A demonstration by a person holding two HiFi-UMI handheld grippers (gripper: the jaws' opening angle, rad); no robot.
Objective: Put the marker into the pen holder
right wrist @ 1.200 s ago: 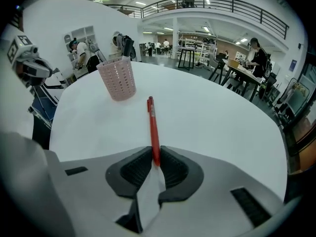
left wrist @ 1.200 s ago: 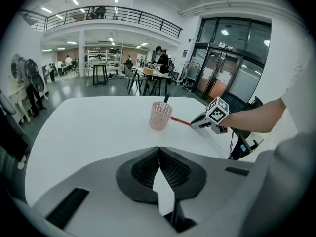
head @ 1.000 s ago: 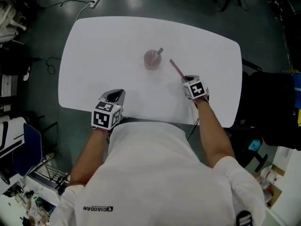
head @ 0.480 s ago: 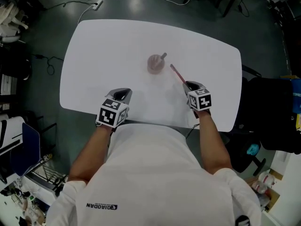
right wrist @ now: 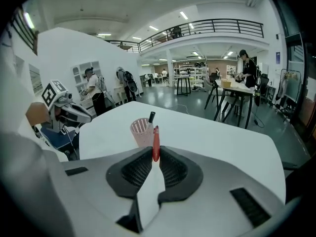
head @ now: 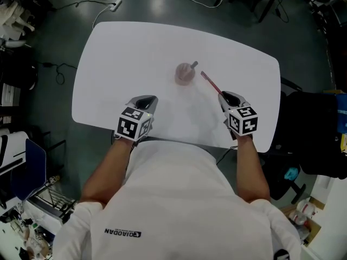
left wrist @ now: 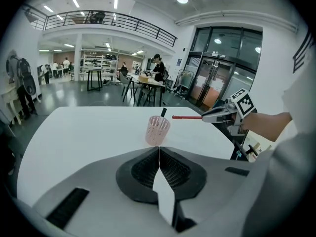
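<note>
The right gripper (head: 224, 95) has eased back, jaws clamped on the red marker (head: 211, 83), its tip just beside the pink pen holder (head: 184, 75). The left gripper (head: 147, 99) is closed, empty; a dark item (head: 193, 65) in the holder is unclear.

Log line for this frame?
right gripper: shut on marker | left gripper: shut, empty | holder: upright on table, dark pen inside

A pink mesh pen holder (head: 184, 75) stands upright on the white table (head: 124, 53).
</note>
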